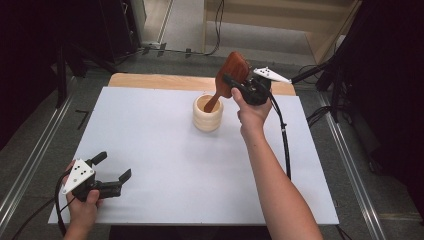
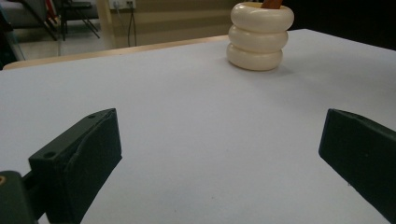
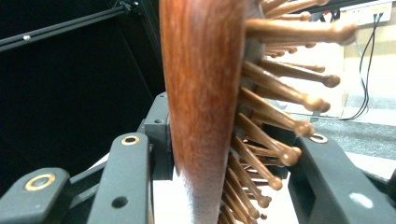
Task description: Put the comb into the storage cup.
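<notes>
A reddish wooden hairbrush point(image 1: 231, 75) stands tilted with its handle down inside a cream ribbed cup point(image 1: 208, 113) at the table's far middle. My right gripper point(image 1: 235, 80) is shut on the brush's head. In the right gripper view the brush back point(image 3: 203, 93) and its wooden bristles point(image 3: 275, 116) sit clamped between the two black jaws. My left gripper point(image 1: 113, 166) rests open near the front left corner of the white table point(image 1: 165, 165), holding nothing. The left gripper view shows the cup point(image 2: 259, 37) far ahead, between the wide-apart jaws.
A bare wooden strip point(image 1: 150, 81) runs along the table's far edge. Metal rails point(image 1: 30, 165) flank the table on both sides, and cables lie on the floor behind. A black cable point(image 1: 285, 140) trails from the right gripper.
</notes>
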{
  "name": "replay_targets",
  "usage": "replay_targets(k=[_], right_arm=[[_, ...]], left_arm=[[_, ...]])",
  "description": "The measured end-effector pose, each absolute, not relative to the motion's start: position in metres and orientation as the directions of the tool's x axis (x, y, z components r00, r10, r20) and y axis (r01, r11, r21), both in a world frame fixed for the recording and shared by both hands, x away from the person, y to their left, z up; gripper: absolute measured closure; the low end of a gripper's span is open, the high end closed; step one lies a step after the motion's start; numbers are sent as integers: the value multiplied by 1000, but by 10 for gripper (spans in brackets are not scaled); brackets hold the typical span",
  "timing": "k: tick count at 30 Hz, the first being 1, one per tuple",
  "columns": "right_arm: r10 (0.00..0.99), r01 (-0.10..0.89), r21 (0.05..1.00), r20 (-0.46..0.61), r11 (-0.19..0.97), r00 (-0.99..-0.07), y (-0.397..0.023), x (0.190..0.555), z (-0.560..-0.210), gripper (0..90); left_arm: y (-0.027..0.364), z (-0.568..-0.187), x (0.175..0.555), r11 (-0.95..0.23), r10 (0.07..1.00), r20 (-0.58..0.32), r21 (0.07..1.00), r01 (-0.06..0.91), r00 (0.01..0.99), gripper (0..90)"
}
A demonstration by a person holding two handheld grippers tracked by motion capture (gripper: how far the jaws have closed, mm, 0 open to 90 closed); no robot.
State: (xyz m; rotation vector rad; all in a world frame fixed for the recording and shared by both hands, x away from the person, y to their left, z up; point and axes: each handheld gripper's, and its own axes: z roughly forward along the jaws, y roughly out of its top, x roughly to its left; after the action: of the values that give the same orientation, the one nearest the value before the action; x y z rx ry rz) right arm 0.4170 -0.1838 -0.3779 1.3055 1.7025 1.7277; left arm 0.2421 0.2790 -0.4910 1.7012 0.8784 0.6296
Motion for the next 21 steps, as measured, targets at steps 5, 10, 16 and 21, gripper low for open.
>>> replay_targets(k=[5,10,16,21], right_arm=[[797,327,926,339,-189,-499,-180,419,-383,540],[797,338,922,344,-188,-497,-175,422,-388,540],[796,346,920,346,-184,-497,-171,425,-395,540],[799,359,916,349,-180,-490,-169,427,-400,539]], left_arm=[[279,-491,242,-160,805,-18,956,246,593,0],[279,-491,243,-151,806,-25,958,246,591,0],[279,-491,243,-154,803,-22,958,244,595,0],[280,-491,243,-157,802,-20,957,243,596,0]])
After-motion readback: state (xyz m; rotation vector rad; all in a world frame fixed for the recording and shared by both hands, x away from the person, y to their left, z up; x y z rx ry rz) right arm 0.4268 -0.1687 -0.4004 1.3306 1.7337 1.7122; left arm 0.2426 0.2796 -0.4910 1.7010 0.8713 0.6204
